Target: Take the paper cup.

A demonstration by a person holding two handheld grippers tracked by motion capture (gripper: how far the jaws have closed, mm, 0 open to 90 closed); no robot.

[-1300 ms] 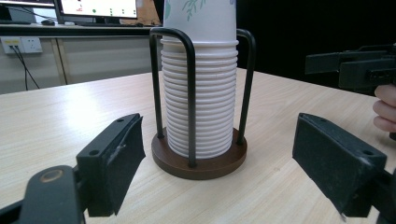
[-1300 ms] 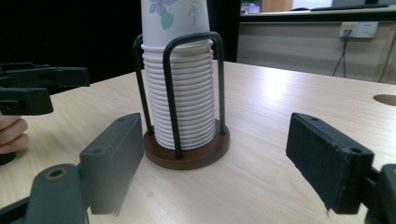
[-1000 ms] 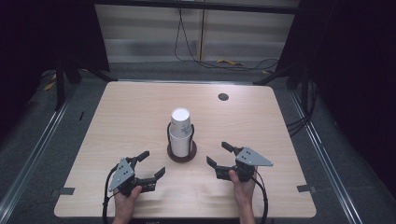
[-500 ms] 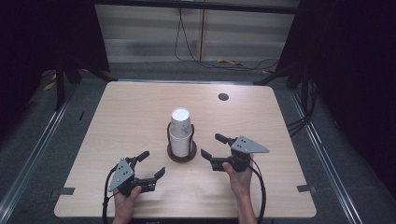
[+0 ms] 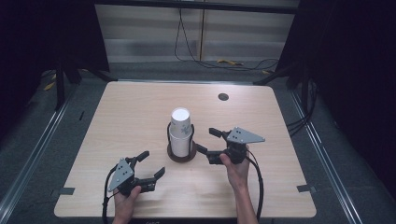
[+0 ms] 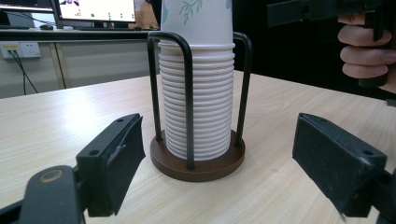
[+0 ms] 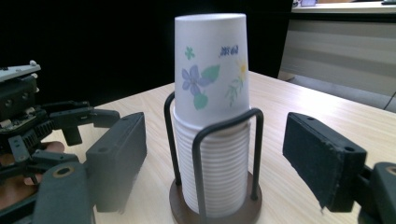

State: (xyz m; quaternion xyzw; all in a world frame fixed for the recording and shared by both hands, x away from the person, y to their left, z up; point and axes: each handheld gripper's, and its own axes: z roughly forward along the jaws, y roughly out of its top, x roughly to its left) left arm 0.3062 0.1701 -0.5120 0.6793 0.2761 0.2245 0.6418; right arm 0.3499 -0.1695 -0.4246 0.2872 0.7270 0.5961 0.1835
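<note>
The pale wooden surface has a small dark round grommet set in it near its far right corner. Beyond the far edge, black cables and a yellow cord lie on the grey floor against a light panelled wall. In the left gripper view, a lit monitor stands on a desk, with a white wall socket below it.
</note>
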